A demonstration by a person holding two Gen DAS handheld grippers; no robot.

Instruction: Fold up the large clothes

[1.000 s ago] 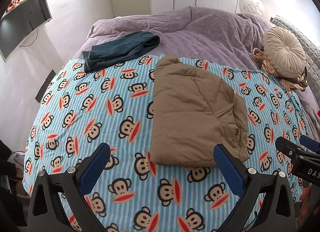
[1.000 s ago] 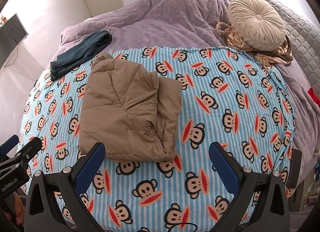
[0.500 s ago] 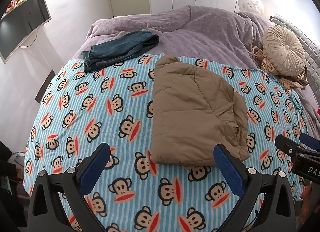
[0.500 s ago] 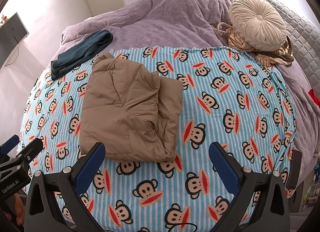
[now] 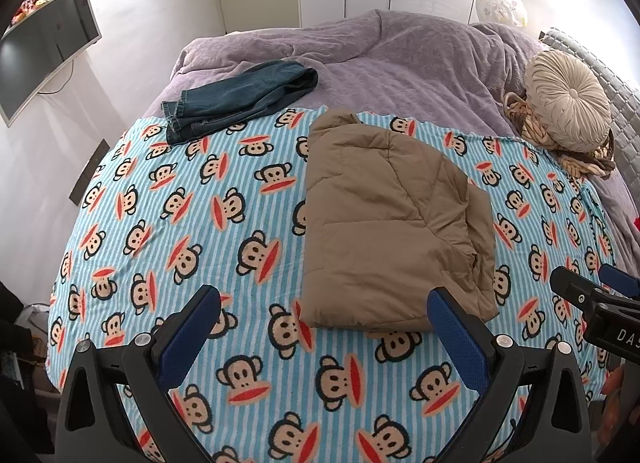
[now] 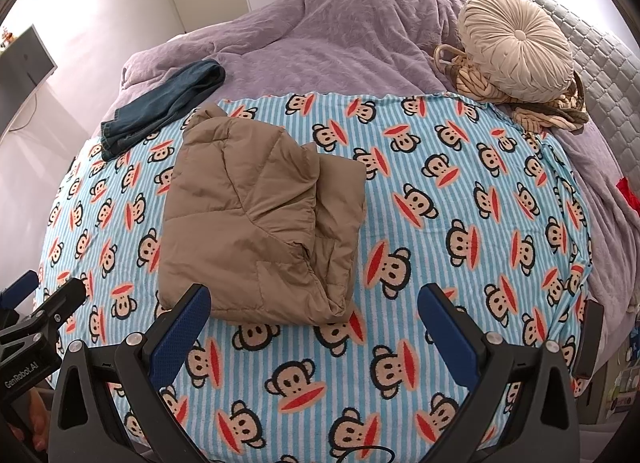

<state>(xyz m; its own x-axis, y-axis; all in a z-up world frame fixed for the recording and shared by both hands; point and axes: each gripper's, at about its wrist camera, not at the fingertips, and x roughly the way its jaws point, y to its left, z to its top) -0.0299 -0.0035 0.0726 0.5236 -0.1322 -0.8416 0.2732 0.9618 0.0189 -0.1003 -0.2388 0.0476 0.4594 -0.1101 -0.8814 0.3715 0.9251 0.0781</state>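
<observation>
A tan puffer jacket [image 5: 392, 223] lies folded into a thick rectangle on the blue striped monkey-print blanket [image 5: 192, 223]; it also shows in the right wrist view [image 6: 260, 219]. My left gripper [image 5: 324, 327] is open and empty, held above the blanket just in front of the jacket's near edge. My right gripper [image 6: 314, 321] is open and empty, near the jacket's near right corner. Each gripper shows at the edge of the other's view: the right gripper [image 5: 600, 303] and the left gripper [image 6: 36, 311].
Folded blue jeans [image 5: 240, 99] lie at the blanket's far left edge on a purple duvet [image 5: 400, 63]. A round cream cushion [image 5: 568, 103] sits on striped fabric at the right by the grey headboard. A wall monitor [image 5: 44, 51] hangs at the left.
Both grippers have drifted back slightly from the jacket. The jacket has not moved.
</observation>
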